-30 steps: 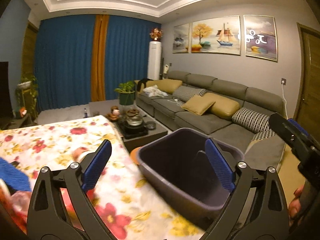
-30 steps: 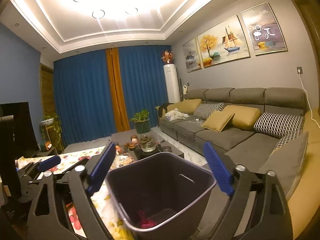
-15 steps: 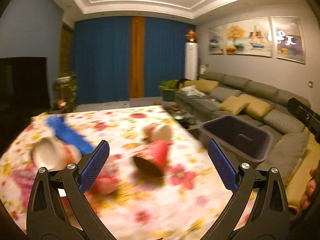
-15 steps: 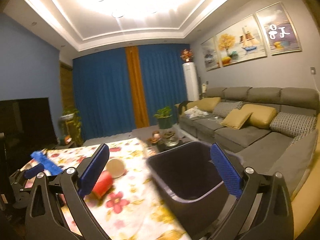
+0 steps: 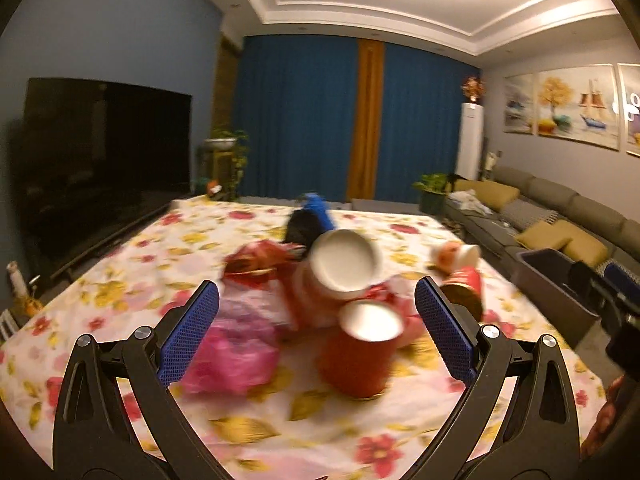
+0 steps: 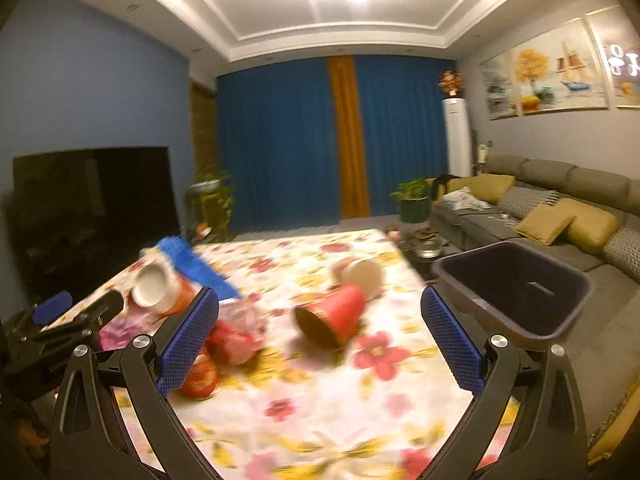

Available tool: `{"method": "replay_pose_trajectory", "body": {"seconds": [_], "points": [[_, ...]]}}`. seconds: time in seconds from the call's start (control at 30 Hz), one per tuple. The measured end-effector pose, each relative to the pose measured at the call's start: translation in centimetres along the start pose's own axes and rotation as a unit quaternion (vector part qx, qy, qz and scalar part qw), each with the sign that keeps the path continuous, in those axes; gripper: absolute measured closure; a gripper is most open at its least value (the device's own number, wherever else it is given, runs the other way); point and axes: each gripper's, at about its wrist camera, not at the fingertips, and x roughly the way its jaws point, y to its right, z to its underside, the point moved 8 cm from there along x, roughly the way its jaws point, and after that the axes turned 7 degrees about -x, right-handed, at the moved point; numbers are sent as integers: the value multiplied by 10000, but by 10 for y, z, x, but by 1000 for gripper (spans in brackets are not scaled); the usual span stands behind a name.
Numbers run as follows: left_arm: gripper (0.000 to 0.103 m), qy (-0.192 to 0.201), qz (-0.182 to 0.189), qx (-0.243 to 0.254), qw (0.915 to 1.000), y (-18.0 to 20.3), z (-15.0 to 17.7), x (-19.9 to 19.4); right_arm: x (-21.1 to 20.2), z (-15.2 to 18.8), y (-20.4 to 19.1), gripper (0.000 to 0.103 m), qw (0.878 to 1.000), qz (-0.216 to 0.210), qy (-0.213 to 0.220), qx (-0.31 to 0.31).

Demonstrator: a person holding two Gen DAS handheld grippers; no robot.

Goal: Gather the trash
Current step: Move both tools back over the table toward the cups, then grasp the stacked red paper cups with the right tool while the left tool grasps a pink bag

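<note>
- The left tongs (image 5: pixel 316 334) are wide open with nothing in them. The right tongs (image 6: pixel 320 336) are wide open too, and empty.
- The trash lies on the table with the flowery white cloth (image 5: pixel 248 432), in a loose heap.
- Right in front of the left tongs stands an upright red paper cup (image 5: pixel 360 354). Behind it a second red paper cup with a white inside (image 5: pixel 340 270) lies tipped over, and a crumpled pink plastic bag (image 5: pixel 230 354) sits to the left.
- In front of the right tongs a red paper cup lying on its side (image 6: pixel 332 314) shows its dark opening.
- Paper cups are very light and squash easily (a hard pinch would crush them). I think a soft squeeze across the middle of the wall is best. The bag is floppy, so grab a bunched-up part.
- The right view shows the dark plastic bin (image 6: pixel 516 288) just beside the table edge, with its open top. The left view only shows a bit of it at the far right, but shows the heap up close.
</note>
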Motion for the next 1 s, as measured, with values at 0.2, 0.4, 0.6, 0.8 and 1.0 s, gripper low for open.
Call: {"method": "replay_pose_trajectory", "body": {"seconds": [0.2,0.4,0.6,0.8,1.0], "points": [[6,20,-243,-201,9995,-37,-2,0,22,10,-53,6,9987,-356,-195,-295],[6,16,-398,-373,9985,-66,-3,5,42,14,-85,6,9964,-563,-418,-475],[6,23,-540,-456,9975,-88,-2,11,56,0,-112,6,9947,-717,-358,-642],[6,23,-731,-584,9956,-114,-4,13,75,-10,-140,6,9921,-843,-352,-863],[6,66,-936,-777,9925,-141,-8,15,95,-10,-153,6,9909,-829,-428,-969]]}}
